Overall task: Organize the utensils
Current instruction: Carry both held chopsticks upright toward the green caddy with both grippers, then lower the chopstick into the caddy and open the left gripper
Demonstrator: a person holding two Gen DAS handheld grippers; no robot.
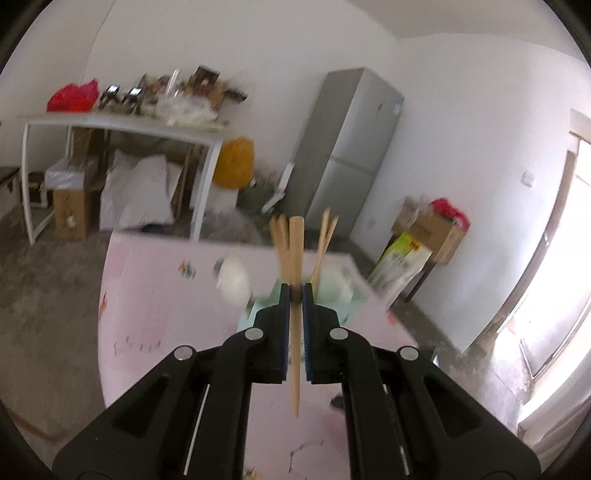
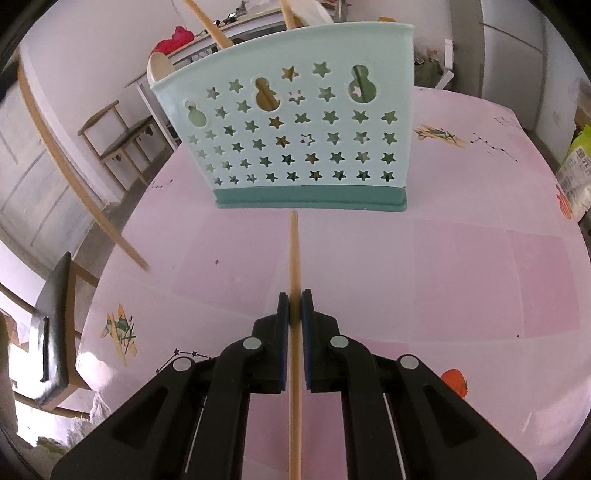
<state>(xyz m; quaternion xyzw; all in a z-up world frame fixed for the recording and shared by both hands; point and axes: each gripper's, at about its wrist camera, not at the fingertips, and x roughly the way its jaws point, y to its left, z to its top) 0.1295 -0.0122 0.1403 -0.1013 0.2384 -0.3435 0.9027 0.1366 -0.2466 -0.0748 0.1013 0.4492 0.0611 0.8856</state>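
Two grippers are each clamped on a wooden chopstick. The left gripper is raised above the pink table, pointing level across the room, its chopstick pinched upright between the pads. The right gripper sits low over the table, aimed at the mint utensil holder, its chopstick lying along the fingers with its tip just short of the holder's base. More wooden utensils stand in the holder.

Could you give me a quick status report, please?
Left gripper and right gripper each shut on a chopstick. Holder ahead, path open.
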